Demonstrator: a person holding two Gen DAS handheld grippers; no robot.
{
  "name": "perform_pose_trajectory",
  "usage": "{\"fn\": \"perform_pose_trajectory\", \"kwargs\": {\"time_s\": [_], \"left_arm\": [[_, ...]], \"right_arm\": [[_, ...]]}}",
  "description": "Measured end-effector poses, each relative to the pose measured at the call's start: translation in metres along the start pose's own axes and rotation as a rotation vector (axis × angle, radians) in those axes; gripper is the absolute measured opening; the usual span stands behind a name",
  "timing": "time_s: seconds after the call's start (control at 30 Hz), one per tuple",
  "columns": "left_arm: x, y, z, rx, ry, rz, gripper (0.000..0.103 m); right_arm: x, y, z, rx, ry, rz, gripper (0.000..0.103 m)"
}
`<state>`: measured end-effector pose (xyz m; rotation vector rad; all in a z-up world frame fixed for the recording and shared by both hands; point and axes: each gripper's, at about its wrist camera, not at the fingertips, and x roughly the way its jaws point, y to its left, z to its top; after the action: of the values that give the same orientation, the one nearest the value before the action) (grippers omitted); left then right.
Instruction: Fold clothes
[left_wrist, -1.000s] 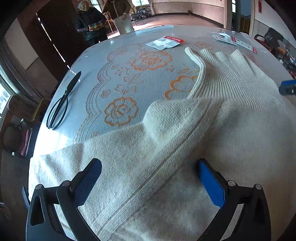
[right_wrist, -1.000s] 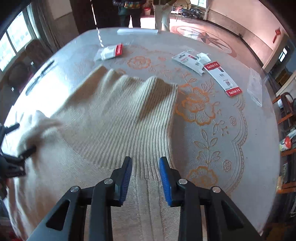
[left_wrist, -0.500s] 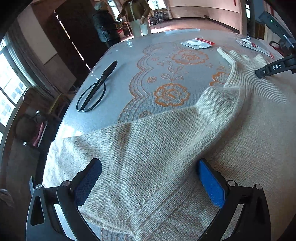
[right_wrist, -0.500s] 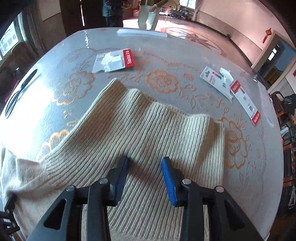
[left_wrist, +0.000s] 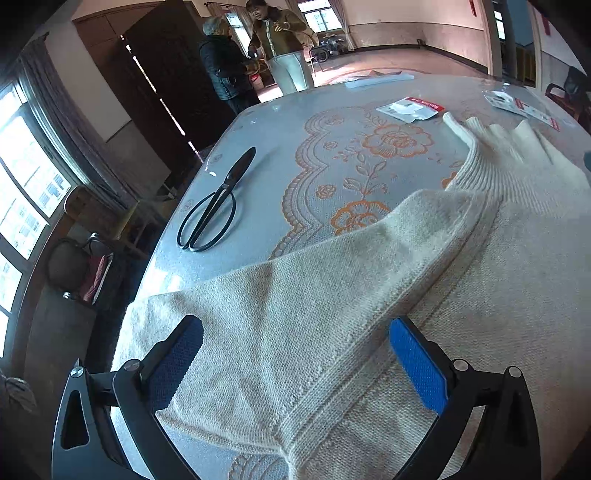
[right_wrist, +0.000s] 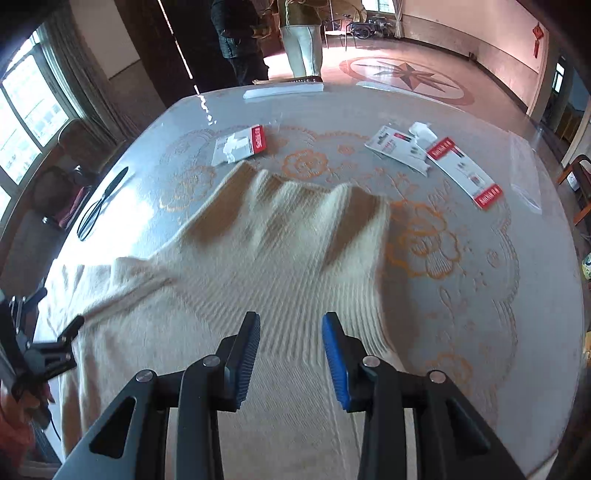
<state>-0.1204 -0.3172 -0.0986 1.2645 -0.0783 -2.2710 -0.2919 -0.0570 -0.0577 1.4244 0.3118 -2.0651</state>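
Jaws spread wide, the left gripper (left_wrist: 295, 365) straddles a folded flap low in frame; the right gripper (right_wrist: 290, 354), gaping and empty, hovers over the cream ribbed knit sweater (right_wrist: 258, 266) mid-frame. Best pinch both layers squarely, clear of the black scissors (left_wrist: 212, 206) at left.

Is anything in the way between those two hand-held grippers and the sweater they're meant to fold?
Nothing visible. The left hand-held gripper and the right hand-held gripper both hang open directly over the cream sweater. The scissors lie off to the side on the table.
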Motion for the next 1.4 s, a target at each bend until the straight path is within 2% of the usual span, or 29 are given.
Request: {"fn": "perform_pose_trajectory", "kwargs": {"time_s": [0.17, 0.27, 0.43, 0.5, 0.6, 0.7, 0.77, 0.8, 0.87, 0.97, 1.03, 1.1, 1.2, 1.27, 1.33, 1.37, 1.4], "left_arm": [[-0.029, -0.054, 0.006, 0.156, -0.016, -0.119, 0.102], [-0.040, -0.095, 0.003, 0.266, -0.011, -0.184, 0.102], [-0.058, -0.144, -0.008, 0.337, -0.001, -0.221, 0.102], [-0.063, -0.160, -0.012, 0.351, 0.003, -0.216, 0.102], [-0.065, -0.181, -0.019, 0.358, -0.006, -0.183, 0.102], [-0.066, -0.194, -0.025, 0.339, -0.030, -0.124, 0.102], [-0.067, -0.198, -0.027, 0.318, -0.042, -0.093, 0.102], [-0.068, -0.199, -0.027, 0.308, -0.044, -0.078, 0.102], [-0.068, -0.200, -0.027, 0.284, -0.055, -0.046, 0.102], [-0.065, -0.205, -0.023, 0.242, -0.078, 0.004, 0.102], [-0.062, -0.209, -0.020, 0.222, -0.090, 0.023, 0.102], [-0.061, -0.212, -0.018, 0.212, -0.095, 0.038, 0.102], [-0.060, -0.213, -0.018, 0.197, -0.103, 0.054, 0.103], [-0.059, -0.213, -0.019, 0.186, -0.110, 0.065, 0.103], [-0.060, -0.215, -0.020, 0.178, -0.117, 0.076, 0.103], [-0.060, -0.214, -0.021, 0.176, -0.118, 0.080, 0.103], [-0.060, -0.210, -0.023, 0.173, -0.117, 0.082, 0.103]], "right_arm": [[-0.047, -0.055, -0.082, 0.075, 0.167, -0.082, 0.035], [-0.084, -0.108, -0.141, 0.211, 0.218, -0.126, 0.035], [-0.151, -0.193, -0.225, 0.380, 0.221, -0.253, 0.036], [-0.156, -0.218, -0.242, 0.398, 0.253, -0.272, 0.036], [-0.155, -0.237, -0.260, 0.330, 0.278, -0.300, 0.036], [-0.142, -0.242, -0.271, 0.176, 0.284, -0.354, 0.036], [-0.126, -0.253, -0.274, 0.141, 0.317, -0.390, 0.036], [-0.121, -0.262, -0.277, 0.173, 0.327, -0.384, 0.036], [-0.126, -0.266, -0.282, 0.199, 0.268, -0.321, 0.036], [-0.123, -0.239, -0.286, -0.018, 0.210, -0.342, 0.036], [-0.103, -0.220, -0.286, -0.212, 0.199, -0.428, 0.036], [-0.093, -0.213, -0.293, -0.310, 0.188, -0.451, 0.035], [-0.092, -0.217, -0.294, -0.369, 0.116, -0.434, 0.035], [-0.089, -0.227, -0.287, -0.355, 0.077, -0.443, 0.035], [-0.087, -0.241, -0.277, -0.284, 0.055, -0.391, 0.022], [-0.086, -0.247, -0.269, -0.244, 0.059, -0.371, 0.008], [-0.084, -0.253, -0.260, -0.204, 0.064, -0.351, 0.007]]}}
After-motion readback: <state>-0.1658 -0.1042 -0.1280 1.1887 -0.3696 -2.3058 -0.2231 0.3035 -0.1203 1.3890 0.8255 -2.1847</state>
